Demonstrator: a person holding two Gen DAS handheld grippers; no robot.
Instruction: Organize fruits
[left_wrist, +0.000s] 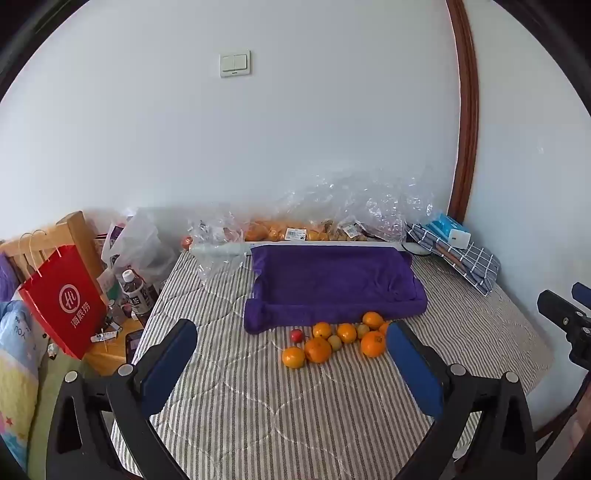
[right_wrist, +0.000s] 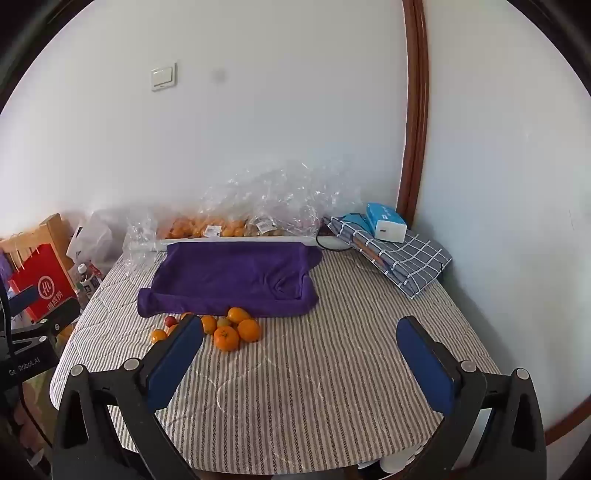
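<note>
Fruits clustered loose on the striped tablecloth, just in front of the near edge of the purple towel. Counted in the left wrist view: six oranges fully seen, plus a seventh partly hidden behind the right finger of the left gripper; two small yellow-green fruits among them; one small red fruit at the left end. In the right wrist view, cluster partly blocked by the left finger of the right gripper; full count not possible there. Both grippers spread wide, holding nothing, raised above the cloth short of the cluster. Further oranges bagged in clear plastic along the wall behind the towel. One folded checked cloth at the far right corner, with one blue-and-white tissue pack on top. Left of the table: one red paper bag, one bottle, one white plastic bag. One wall switch above.
</note>
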